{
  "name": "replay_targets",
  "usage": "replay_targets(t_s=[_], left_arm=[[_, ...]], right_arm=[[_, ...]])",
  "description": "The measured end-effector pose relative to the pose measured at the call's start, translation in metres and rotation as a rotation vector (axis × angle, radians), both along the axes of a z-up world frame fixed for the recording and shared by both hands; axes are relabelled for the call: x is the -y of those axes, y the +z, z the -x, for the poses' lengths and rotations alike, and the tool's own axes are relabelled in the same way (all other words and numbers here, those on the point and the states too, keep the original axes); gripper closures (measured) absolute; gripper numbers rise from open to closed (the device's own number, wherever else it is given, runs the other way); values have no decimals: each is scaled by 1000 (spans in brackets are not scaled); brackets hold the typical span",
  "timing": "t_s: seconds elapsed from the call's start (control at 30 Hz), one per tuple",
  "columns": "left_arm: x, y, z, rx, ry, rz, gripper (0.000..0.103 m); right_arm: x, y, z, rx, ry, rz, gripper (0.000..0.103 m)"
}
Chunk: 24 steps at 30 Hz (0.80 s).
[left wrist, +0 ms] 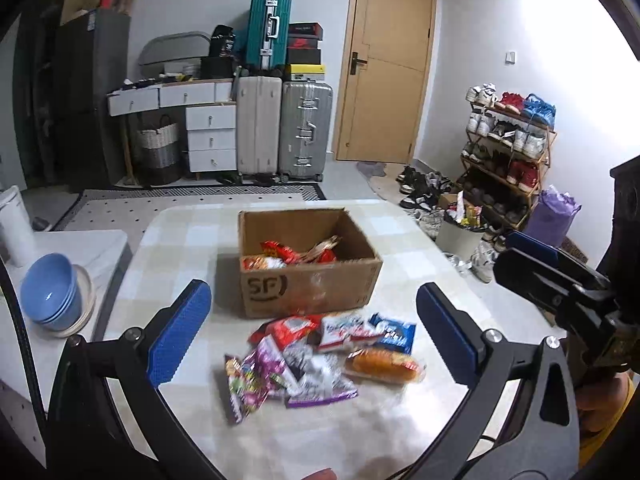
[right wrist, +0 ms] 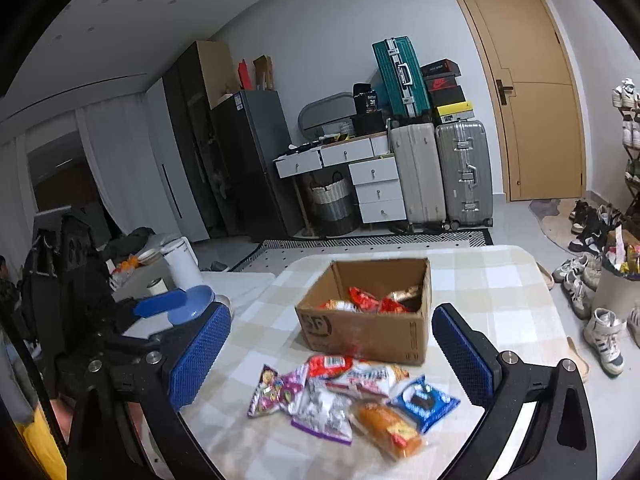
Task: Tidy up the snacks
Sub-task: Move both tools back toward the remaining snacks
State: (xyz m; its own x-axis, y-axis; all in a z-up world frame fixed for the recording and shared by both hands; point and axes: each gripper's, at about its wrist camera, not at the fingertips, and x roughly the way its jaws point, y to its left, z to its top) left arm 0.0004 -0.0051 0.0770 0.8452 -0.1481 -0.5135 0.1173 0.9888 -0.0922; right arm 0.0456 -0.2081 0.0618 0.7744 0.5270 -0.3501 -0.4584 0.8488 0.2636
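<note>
Jaws of left gripper (left wrist: 314, 336) and right gripper (right wrist: 332, 354) both spread wide, empty; loose snack packets (left wrist: 320, 356) before cardboard box (left wrist: 308, 264): light, crinkly, slippery, crushable; best pinched at sealed edge.

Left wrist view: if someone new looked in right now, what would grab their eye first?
Probably the open cardboard box mid-table, already holding a few red and orange packets. Just in front of it lies a loose pile of snack packets on the checked tablecloth, framed by the wide-open, empty left claw. Behind, stacked suitcases and a crowded shoe rack flank the wooden door.
</note>
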Motion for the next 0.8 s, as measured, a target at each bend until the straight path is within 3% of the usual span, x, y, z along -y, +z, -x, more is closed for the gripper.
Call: replay_targets(t_s=[0.13, 0.33, 0.8], left_arm=[[-5, -26, 24, -22, 17, -9, 0], [-10, -75, 23, -98, 29, -1, 0], [-24, -136, -27, -208, 71, 21, 0]], right_arm=[[5, -31, 12, -16, -9, -5, 0], [5, -70, 26, -40, -2, -7, 1], [-7, -113, 10, -135, 0, 47, 1]])
